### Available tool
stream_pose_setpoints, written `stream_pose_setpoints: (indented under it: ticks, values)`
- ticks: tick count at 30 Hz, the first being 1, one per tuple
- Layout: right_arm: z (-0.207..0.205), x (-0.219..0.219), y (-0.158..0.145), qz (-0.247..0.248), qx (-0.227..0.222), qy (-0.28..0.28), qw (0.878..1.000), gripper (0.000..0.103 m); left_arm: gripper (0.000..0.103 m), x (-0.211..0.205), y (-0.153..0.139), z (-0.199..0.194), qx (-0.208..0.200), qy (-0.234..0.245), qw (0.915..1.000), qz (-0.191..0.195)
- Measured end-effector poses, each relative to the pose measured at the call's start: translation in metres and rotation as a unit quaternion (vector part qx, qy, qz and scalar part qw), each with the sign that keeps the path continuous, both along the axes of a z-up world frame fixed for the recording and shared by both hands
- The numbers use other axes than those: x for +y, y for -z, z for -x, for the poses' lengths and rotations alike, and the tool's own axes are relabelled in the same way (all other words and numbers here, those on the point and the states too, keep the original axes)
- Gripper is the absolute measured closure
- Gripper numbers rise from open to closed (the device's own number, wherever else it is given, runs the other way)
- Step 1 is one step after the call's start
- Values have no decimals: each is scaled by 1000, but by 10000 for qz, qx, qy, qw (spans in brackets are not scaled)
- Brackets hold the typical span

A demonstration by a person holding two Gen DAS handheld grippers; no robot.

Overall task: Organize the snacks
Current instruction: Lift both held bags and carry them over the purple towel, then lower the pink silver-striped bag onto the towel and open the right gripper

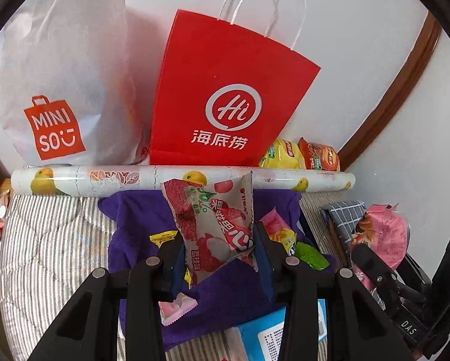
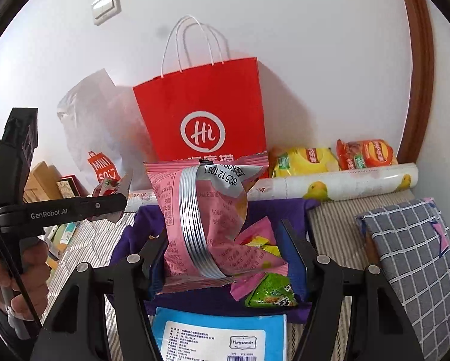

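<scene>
My left gripper (image 1: 217,246) is shut on a red and white lychee candy packet (image 1: 216,228), held above a purple cloth (image 1: 225,288). My right gripper (image 2: 222,242) is shut on a pink snack packet (image 2: 207,219) with a silver seam, above the same purple cloth (image 2: 134,234). On the cloth lie small pink (image 2: 255,231), yellow (image 1: 161,237) and green (image 2: 270,291) snack packets. The left gripper (image 2: 119,201) shows at the left of the right wrist view, a hand (image 2: 29,270) around its handle. At the right of the left wrist view the right gripper (image 1: 381,273) carries the pink packet (image 1: 381,237).
A red paper bag (image 1: 225,102) and a white Miniso bag (image 1: 59,90) stand against the wall behind a roll of fruit-print paper (image 1: 177,179). Yellow (image 2: 303,162) and orange (image 2: 366,153) snack bags lie by the wall. A checked pillow (image 2: 411,258) is right; a blue tissue pack (image 2: 219,337) lies near.
</scene>
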State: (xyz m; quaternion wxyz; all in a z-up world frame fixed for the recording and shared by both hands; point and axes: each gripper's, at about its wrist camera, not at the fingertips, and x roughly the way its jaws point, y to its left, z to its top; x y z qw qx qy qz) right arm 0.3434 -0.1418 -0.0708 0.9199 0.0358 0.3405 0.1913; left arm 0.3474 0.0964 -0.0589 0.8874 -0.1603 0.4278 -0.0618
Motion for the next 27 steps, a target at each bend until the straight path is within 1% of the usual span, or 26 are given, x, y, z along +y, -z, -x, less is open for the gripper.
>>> stream_pose_setpoints:
  ticks: [6,14,16,19,23,27]
  values:
    - [-10,7,12,22,77,-75,9999,38,65,4,16,-8,160,-41,9999,45]
    - [-28,26,51,71,490,-172,9986,38,65,12,27,-16,303,-114,9995,-38]
    - [-31,31,60,79,613,-234,9978,38,65,15,31,-17,343,-121,9993,10]
    - [-34,41,74,193,855,-408,9953,38,65,15,33,-16,360,-102,9993,31]
    - [-37,55,89,515,975,-514,9926,38,65,14,37,-18,403,-80,9992,-2]
    - [-36,59,96,655,1062,-568,9906,38,65,14,44,-22,503,-96,9987,-10]
